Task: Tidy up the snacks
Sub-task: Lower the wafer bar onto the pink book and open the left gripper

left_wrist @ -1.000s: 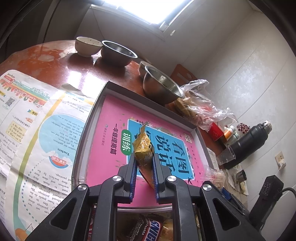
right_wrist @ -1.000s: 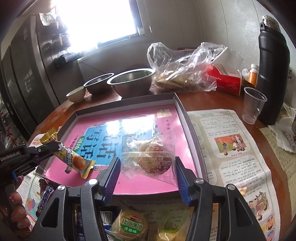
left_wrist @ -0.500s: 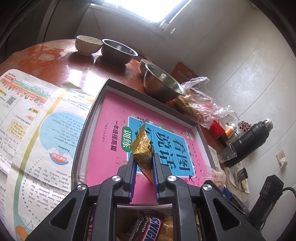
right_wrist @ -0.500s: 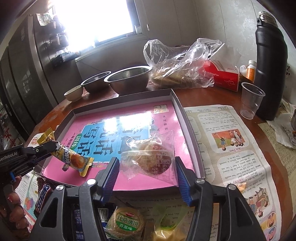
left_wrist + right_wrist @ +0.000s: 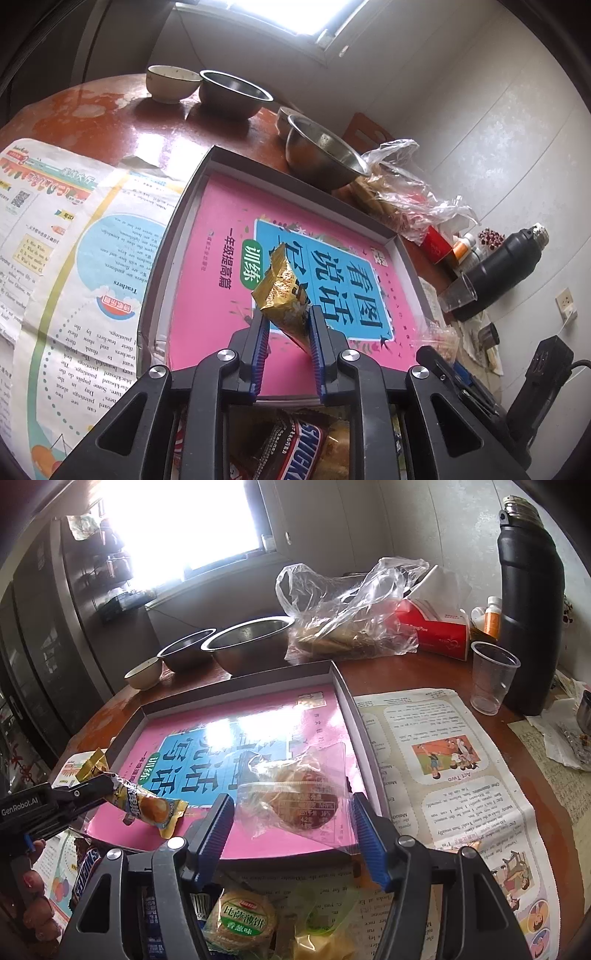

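Observation:
A grey tray (image 5: 183, 229) (image 5: 236, 686) with a pink book cover as its floor lies on the table. My left gripper (image 5: 286, 314) (image 5: 105, 781) holds a gold snack packet (image 5: 284, 291) (image 5: 147, 806) by its upper end. Its jaws are opening, the pads still touch the packet, and the packet's lower end rests on the tray floor. My right gripper (image 5: 291, 799) stands over the tray's near right corner with its jaws opening. A pastry in a clear bag (image 5: 295, 794) lies on the tray between them, and the pads are off it.
Under the grippers lie a Snickers bar (image 5: 295, 450) (image 5: 85, 871), a round green-label biscuit pack (image 5: 243, 919) and a yellow packet (image 5: 325, 945). Steel bowls (image 5: 251, 646), a plastic bag (image 5: 351, 609), a red tissue box (image 5: 436, 631), a cup (image 5: 493, 675) and a black flask (image 5: 532, 602) ring the tray's far side. Newspaper (image 5: 443, 775) flanks the tray.
The right jaws have spread wider, away from the pastry bag. The gap between the left jaws has grown slightly around the gold packet. Neither hand has shifted much.

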`<state>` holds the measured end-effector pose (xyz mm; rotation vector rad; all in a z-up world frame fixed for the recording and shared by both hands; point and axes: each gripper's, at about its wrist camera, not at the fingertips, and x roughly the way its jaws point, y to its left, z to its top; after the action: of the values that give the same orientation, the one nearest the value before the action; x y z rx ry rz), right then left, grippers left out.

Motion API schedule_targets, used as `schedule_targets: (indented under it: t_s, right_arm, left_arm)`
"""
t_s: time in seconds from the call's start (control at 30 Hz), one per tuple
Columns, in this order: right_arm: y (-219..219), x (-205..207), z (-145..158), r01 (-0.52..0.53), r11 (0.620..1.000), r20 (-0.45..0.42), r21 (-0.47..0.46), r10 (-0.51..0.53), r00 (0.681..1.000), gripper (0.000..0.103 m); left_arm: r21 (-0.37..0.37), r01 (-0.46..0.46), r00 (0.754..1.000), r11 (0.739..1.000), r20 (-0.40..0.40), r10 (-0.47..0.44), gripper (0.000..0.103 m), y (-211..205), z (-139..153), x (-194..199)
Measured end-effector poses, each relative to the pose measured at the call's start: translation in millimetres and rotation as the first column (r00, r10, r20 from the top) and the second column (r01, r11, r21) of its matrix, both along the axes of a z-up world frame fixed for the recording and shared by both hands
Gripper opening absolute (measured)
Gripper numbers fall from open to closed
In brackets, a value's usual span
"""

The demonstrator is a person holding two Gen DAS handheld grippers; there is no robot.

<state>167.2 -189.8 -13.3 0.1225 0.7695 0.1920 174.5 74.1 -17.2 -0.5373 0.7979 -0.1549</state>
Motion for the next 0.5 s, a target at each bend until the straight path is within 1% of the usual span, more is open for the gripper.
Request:
schedule_targets:
  t_s: [0.2,0.5]
  right_arm:
    - [9,1,-1,-0.025,0.999,0.001,-0.023,0.025,1.000,0.070]
    - [14,3,-2,-0.026,0.999,0.000,-0.046,0.026,1.000,0.071]
  left_arm:
    - [0.000,-0.001,1.000,1.000,-0.009,0.001,0.023,1,-1,-3]
    - [0.002,-0.009,1.000,1.000,-0.019,0.009,0.026,4,-1,-9]
